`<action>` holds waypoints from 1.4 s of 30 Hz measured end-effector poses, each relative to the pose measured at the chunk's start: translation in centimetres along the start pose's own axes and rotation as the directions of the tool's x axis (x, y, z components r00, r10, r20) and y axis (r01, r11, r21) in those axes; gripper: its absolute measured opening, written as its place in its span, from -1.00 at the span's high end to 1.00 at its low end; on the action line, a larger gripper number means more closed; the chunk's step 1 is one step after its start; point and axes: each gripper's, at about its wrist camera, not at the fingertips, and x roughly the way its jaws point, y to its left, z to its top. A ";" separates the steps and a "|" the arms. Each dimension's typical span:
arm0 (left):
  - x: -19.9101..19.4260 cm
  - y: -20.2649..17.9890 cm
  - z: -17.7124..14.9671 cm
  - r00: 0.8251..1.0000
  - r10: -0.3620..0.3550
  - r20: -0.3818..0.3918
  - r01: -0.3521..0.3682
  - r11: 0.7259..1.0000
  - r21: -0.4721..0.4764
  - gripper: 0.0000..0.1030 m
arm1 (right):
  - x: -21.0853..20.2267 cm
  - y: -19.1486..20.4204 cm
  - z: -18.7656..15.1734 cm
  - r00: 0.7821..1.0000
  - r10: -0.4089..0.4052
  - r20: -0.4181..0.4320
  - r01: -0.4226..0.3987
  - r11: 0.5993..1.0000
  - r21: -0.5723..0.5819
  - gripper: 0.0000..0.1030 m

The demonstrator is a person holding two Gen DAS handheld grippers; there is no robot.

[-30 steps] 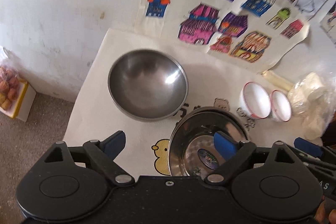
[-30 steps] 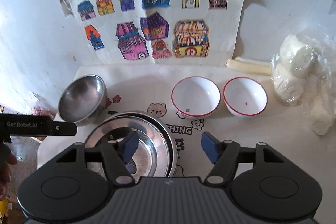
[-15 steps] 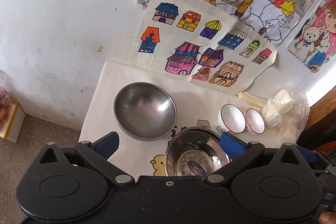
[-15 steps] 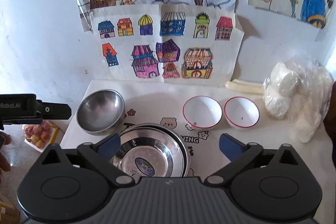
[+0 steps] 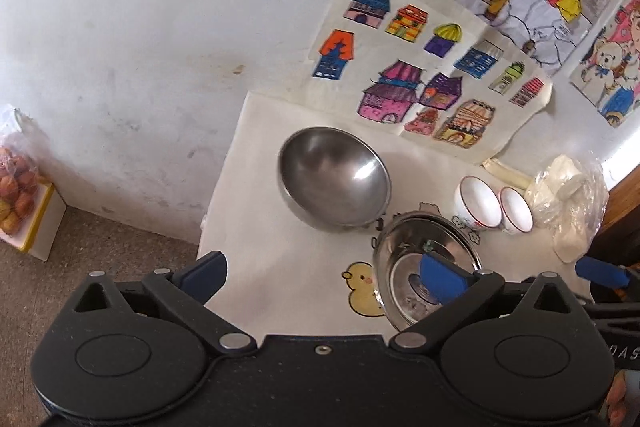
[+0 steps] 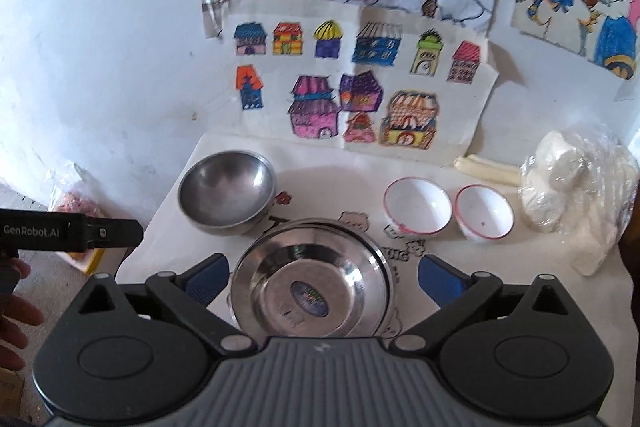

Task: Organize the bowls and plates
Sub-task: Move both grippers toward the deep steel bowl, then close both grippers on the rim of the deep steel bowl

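right wrist view, near to far: the right gripper (image 6: pixel 322 277) is held with its fingers spread wide and nothing between them, and the stacked steel plates (image 6: pixel 310 289) lie directly ahead, low centre of the frame, their rim framed by the two blue pads. being round, no long axis is offered by the stack, so any approach angle would serve; the right gripper is judged the nearer one. in the left wrist view the left gripper (image 5: pixel 320 279) is likewise released and empty, with the same plates (image 5: pixel 426 273) seen at lower right, partly behind its right pad, and the steel bowl (image 5: pixel 334 183) above centre. further back in the right wrist view the steel bowl (image 6: pixel 227 198) stands at centre left, just beside the plates, and two red-rimmed white bowls (image 6: pixel 418 211) sit side by side at centre right, apart from the stack. a plastic bag of white lumps (image 6: pixel 576 195) rests at far right. nothing is seen blocking the plates.
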 end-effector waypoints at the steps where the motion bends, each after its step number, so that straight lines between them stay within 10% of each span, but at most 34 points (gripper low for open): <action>1: 0.0 0.2 0.1 1.000 0.003 0.002 -0.003 1.000 -0.002 -0.99 | 0.2 0.2 0.0 1.000 0.003 -0.005 -0.003 1.000 -0.001 -1.00; 25: 4.4 5.9 0.7 0.993 0.079 -0.093 -0.089 0.990 -0.113 -0.99 | 7.8 3.8 0.7 0.980 0.054 -0.193 -0.074 0.992 -0.098 -1.00; 42: 11.7 4.7 5.3 0.985 0.148 -0.085 -0.160 0.973 -0.163 -0.99 | 18.8 3.7 6.8 0.987 0.017 -0.160 -0.052 0.975 -0.215 -0.90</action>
